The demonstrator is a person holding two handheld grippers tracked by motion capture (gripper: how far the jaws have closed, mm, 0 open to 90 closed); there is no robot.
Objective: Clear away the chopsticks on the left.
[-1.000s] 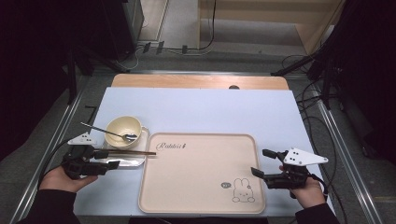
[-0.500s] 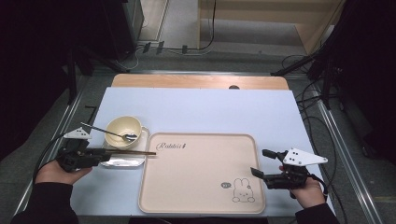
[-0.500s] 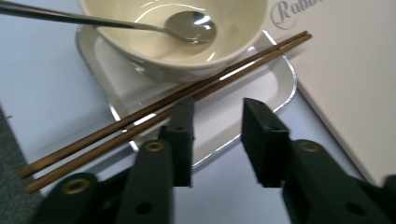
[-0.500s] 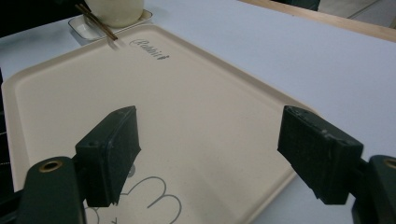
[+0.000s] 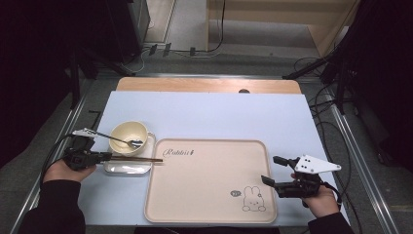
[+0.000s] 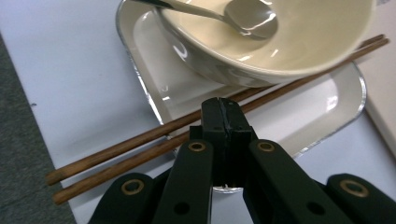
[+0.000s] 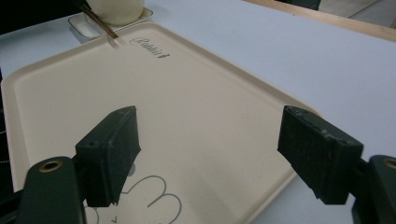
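High view: pair of brown wooden chopsticks (image 5: 134, 159) at left of frame, lying across a small silver tray (image 5: 127, 167) beside a cream bowl (image 5: 128, 135) with spoon (image 5: 114, 138), tips reaching over the beige serving tray (image 5: 209, 204) on the tabletop (image 5: 214, 117); left hand-held gripper (image 5: 103, 156) at their handle ends, right hand-held gripper (image 5: 269, 170) at lower right. Left gripper view: jaws, which had just been closing, met over the chopsticks (image 6: 140, 144), though whether they pinched a stick could not be told; sticks judged light, stiff, slim and prone to roll, best pinched together near the thick ends. Right gripper view: jaws wide and empty above the serving tray (image 7: 196, 98).

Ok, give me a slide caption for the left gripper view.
Left gripper, jaws together, at the chopsticks lying across the small white dish beside the bowl.
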